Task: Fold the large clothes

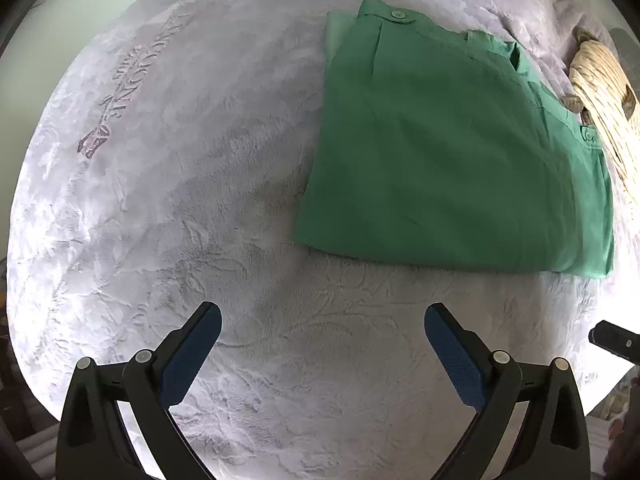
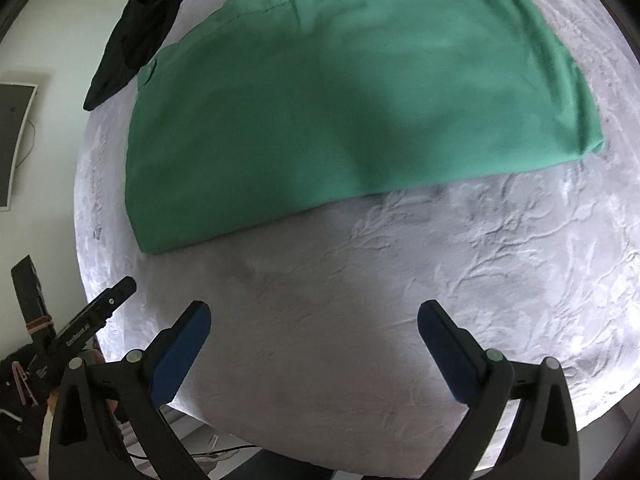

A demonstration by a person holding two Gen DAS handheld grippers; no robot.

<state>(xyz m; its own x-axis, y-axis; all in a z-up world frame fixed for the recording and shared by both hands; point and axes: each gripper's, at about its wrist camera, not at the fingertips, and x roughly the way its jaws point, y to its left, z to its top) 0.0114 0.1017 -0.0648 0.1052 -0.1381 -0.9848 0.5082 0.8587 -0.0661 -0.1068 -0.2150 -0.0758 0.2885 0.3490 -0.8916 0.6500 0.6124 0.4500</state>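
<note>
Green garment (image 1: 452, 152) lies folded flat on the grey blanket (image 1: 180, 200), waistband buttons showing along its far edge. Left tongs (image 1: 323, 322) point straight down over bare blanket, jaws spread wide, nothing between the blue pads (image 1: 188, 356); the garment's near fold lies ahead and to the right, apart from them. Right tongs (image 2: 314, 320) tilt steeply down toward the blanket's near edge, jaws fully apart and empty, the garment's fold just ahead of them. A black cloth (image 2: 132, 36) lies beyond the garment at the blanket's far side. A woven item (image 1: 604, 108), possibly a basket, touches the garment's far right corner. The left tongs' finger shows low left in the right view.
</note>
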